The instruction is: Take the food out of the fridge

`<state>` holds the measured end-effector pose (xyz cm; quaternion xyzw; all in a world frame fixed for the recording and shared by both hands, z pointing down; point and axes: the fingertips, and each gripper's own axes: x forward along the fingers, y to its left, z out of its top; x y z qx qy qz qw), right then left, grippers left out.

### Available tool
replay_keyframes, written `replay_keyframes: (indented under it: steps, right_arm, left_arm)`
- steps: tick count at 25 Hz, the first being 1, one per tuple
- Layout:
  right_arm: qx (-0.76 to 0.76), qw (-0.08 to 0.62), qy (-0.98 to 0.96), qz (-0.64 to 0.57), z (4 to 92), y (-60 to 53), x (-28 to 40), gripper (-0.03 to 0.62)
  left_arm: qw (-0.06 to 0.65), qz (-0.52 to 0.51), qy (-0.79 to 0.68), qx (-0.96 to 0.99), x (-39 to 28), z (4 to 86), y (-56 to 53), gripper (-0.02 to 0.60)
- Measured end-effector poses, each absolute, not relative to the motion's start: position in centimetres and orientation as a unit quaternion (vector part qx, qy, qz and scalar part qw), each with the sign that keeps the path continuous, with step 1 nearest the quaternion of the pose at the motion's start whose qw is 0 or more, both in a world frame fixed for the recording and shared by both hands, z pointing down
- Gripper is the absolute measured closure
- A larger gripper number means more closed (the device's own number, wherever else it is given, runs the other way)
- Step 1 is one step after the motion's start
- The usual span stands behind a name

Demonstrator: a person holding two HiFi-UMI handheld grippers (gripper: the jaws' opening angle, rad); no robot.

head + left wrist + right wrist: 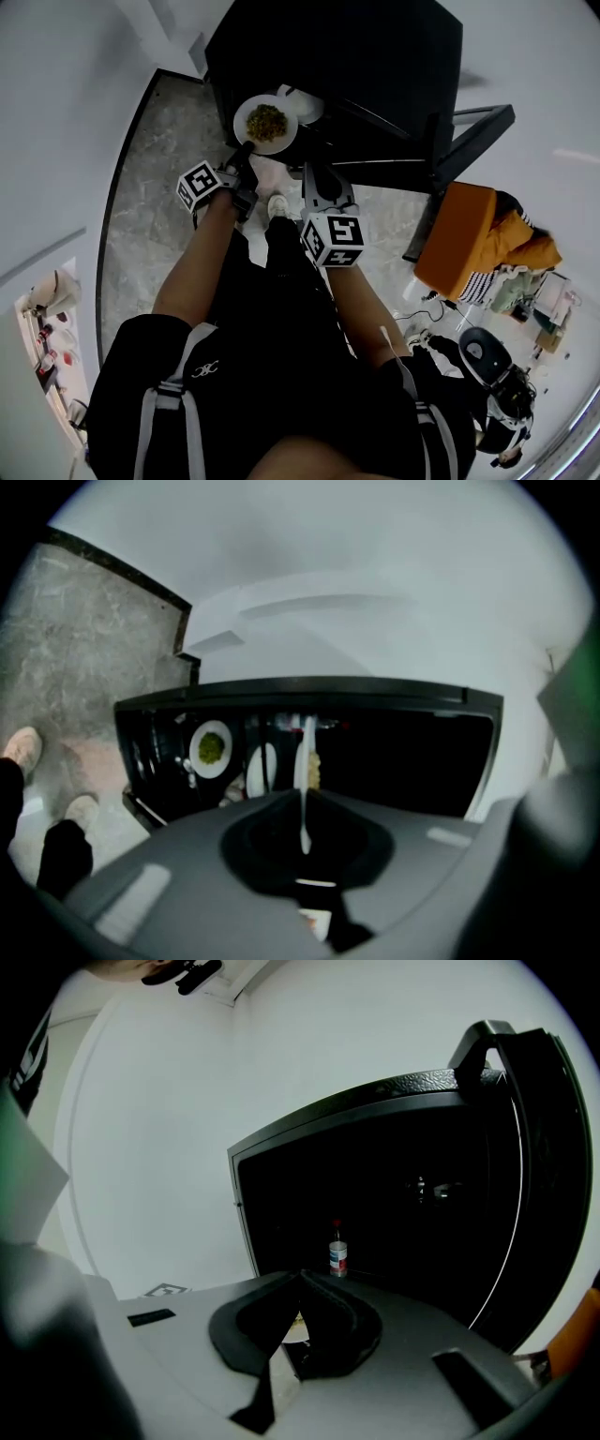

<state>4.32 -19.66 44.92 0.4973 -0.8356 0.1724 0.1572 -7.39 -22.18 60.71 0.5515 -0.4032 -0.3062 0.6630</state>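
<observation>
A white plate of yellow-green food (266, 123) hangs in front of the black fridge (356, 56), just above the floor. My left gripper (246, 152) is shut on its near rim. In the left gripper view the plate (306, 761) stands edge-on between the jaws of the left gripper (306, 803). Another plate of green food (210, 748) and a white plate (266, 766) show in the fridge's dark opening (394, 761); whether they are reflections I cannot tell. My right gripper (316, 174) is shut on nothing, beside the plate. The right gripper (300, 1277) faces the fridge's inside, where a small red-capped bottle (337, 1254) stands.
The fridge door (469, 136) stands open to the right, its edge (530, 1147) also in the right gripper view. My shoes (278, 204) are on the marble floor (150, 187) just before the fridge. An orange seat (464, 239) and clutter lie at the right.
</observation>
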Motion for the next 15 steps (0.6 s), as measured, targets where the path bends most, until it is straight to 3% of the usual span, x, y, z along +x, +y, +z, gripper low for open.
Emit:
replay_keyframes:
  steps: [15]
  right_arm:
    - [0.566, 0.119, -0.796, 0.178, 43.5, -19.8, 5.7, 0.594]
  left_arm:
    - [0.667, -0.265, -0.32, 0.619, -11.4, 43.7, -14.1, 0.569]
